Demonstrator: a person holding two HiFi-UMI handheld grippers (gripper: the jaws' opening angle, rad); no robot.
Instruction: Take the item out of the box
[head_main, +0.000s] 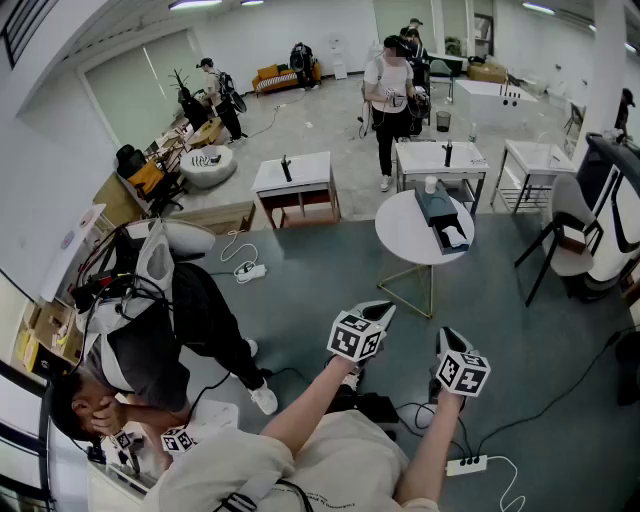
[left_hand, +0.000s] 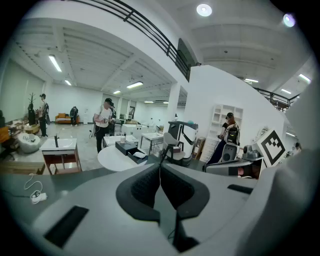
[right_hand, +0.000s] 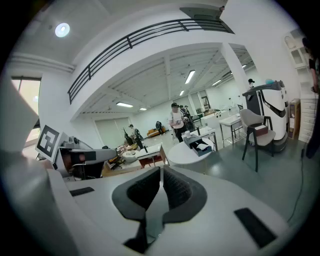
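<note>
A dark box (head_main: 436, 208) lies on the round white table (head_main: 405, 235), its open tray showing a white item (head_main: 453, 237). Both grippers are held in the air well short of the table, a stretch of floor away. My left gripper (head_main: 380, 310) and right gripper (head_main: 446, 336) point toward the table. In the left gripper view the gripper (left_hand: 160, 167) has its pads pressed together with nothing between them, and the box (left_hand: 129, 148) shows far ahead. My right gripper (right_hand: 161, 172) is likewise shut and empty, with the box (right_hand: 198, 145) in the distance.
A chair (head_main: 560, 245) stands right of the round table. White square tables (head_main: 293, 178) stand behind it, and a person (head_main: 390, 95) stands beyond. A seated person (head_main: 150, 330) is at my left. A power strip (head_main: 466, 465) and cables lie on the floor.
</note>
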